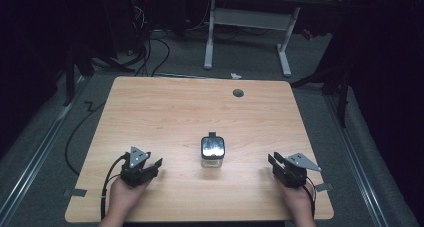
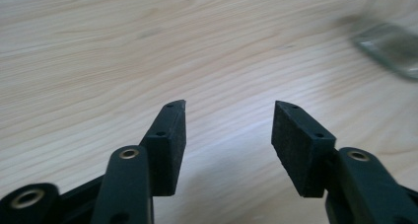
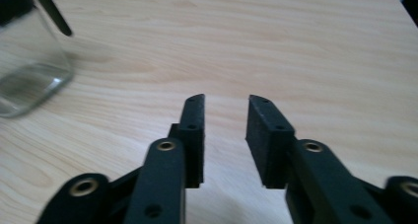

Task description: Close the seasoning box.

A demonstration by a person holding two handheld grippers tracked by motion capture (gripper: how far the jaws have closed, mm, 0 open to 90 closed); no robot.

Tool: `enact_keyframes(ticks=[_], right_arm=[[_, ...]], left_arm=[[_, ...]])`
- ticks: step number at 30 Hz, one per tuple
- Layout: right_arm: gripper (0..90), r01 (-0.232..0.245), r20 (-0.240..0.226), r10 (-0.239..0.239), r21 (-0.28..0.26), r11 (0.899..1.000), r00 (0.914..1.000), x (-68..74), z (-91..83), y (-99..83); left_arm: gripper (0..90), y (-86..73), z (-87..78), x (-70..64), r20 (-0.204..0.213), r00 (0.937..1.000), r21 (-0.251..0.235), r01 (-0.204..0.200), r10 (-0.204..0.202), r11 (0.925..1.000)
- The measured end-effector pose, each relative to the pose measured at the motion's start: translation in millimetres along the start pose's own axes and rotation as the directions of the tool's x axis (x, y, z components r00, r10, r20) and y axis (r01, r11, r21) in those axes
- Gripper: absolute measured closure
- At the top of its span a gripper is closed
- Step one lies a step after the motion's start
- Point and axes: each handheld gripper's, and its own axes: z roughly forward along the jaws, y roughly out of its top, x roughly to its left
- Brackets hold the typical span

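A clear glass jar [image 1: 212, 152] with a shiny square lid and a black clasp stands upright near the middle of the wooden table [image 1: 165, 112]. My left gripper [image 1: 156, 165] rests on the table to the jar's left, open, nothing between its jaws. My right gripper [image 1: 273, 161] rests to the jar's right, open and empty too. In the left gripper view the open gripper [image 2: 229, 108] has the jar's glass base [image 2: 392, 46] at the upper right. In the right gripper view the open gripper [image 3: 226, 101] has the jar [image 3: 27, 61] at the upper left.
A round cable hole [image 1: 238, 93] sits near the table's far edge. Beyond the table stands a white desk frame [image 1: 247, 32] on grey carpet, with cables [image 1: 150, 52] on the floor. Tape tabs [image 1: 75, 192] mark the near corners.
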Motion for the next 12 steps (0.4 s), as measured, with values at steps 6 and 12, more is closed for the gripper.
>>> enact_keyframes(ticks=[6, 12], right_arm=[[54.6, -0.009, 0.065, 0.006, 0.038, 0.999, 0.9979, -8.4, -9.1, -14.0], [43.9, -0.031, 0.067, 0.03, 0.02, 0.999, 0.9973, -8.8, -9.5, -10.2]], left_arm=[[44.5, 3.3, -10.3, 26.6, -0.068, 0.9973, -0.034, 0.026, -0.028, 0.9991], [44.5, -0.5, -18.3, 31.5, -0.062, 0.9975, -0.017, 0.034, -0.035, 0.9993]])
